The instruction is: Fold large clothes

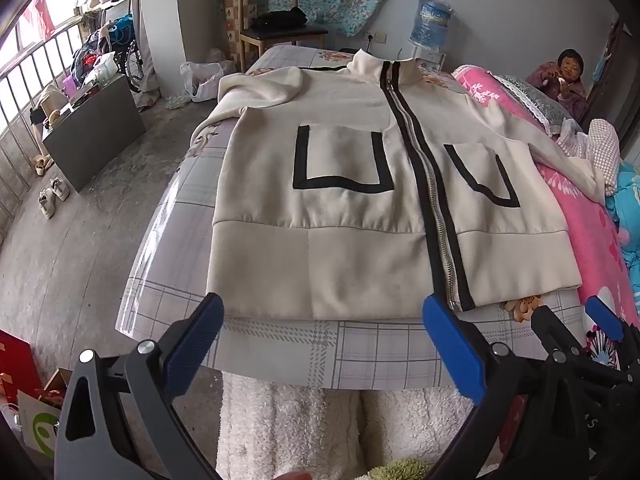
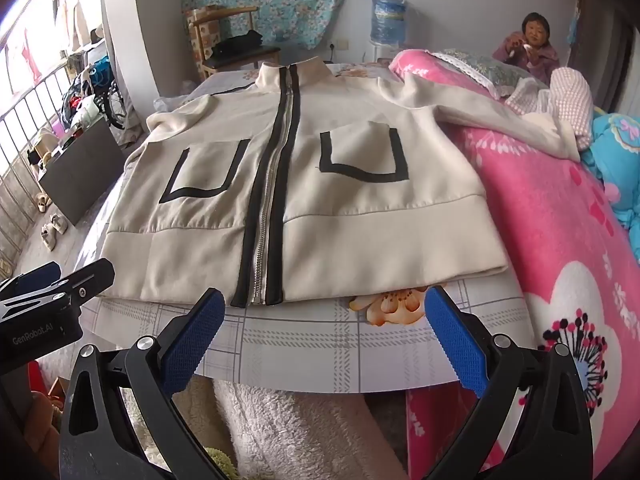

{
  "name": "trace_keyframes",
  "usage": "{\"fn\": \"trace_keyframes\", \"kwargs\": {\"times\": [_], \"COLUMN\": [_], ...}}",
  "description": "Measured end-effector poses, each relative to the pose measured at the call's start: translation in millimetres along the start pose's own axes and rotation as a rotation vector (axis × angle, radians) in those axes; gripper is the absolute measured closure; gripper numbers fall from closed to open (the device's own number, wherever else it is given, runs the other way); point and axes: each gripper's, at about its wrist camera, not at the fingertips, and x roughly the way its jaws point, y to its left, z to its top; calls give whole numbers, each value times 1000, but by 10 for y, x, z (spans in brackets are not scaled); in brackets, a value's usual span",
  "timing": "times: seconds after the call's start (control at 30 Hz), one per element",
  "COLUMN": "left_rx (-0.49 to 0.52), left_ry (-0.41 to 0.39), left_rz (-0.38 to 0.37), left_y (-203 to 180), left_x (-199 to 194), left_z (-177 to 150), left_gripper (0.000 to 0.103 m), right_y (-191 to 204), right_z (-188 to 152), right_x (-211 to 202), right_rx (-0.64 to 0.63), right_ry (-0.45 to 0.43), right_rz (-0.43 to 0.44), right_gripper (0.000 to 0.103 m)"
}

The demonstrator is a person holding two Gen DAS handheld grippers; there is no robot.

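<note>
A cream zip-up jacket with a black-edged zipper and two black-trimmed pockets lies flat, front up, on a bed with a grey checked sheet. Its hem faces me and its collar points away. One sleeve drapes over the pink quilt. My left gripper hovers open just before the hem's left half, nothing between its blue pads. My right gripper is open in front of the hem by the zipper's end. Each gripper shows at the edge of the other's view.
A person sits behind the bed at the far right. A wooden chair, a water bottle and a dark board stand on the concrete floor. A fluffy white fabric hangs below the bed edge.
</note>
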Motion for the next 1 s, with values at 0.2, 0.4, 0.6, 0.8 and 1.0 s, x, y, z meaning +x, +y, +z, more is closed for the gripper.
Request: {"fn": "trace_keyframes", "kwargs": {"times": [0.2,0.4,0.6,0.8,1.0], "left_rx": [-1,-1,-3,-1,-1], "left_ry": [1,2,2,3,3], "left_rz": [-2,-3,-2,-2,-1], "left_y": [0,-4,3,1,3], "left_x": [1,-1,1,1,1], "left_z": [1,-3,0,0,0], "left_gripper": [5,5,5,5,5], "right_y": [5,12,6,4,5], "right_z": [0,2,1,4,8], "right_x": [-1,-12,-1,8,13], "right_rx": [-1,-1,-1,-1,-1], "right_ry": [3,0,1,3,2], "right_rz": [3,1,3,3,2], "right_gripper": [7,7,7,7,7]}}
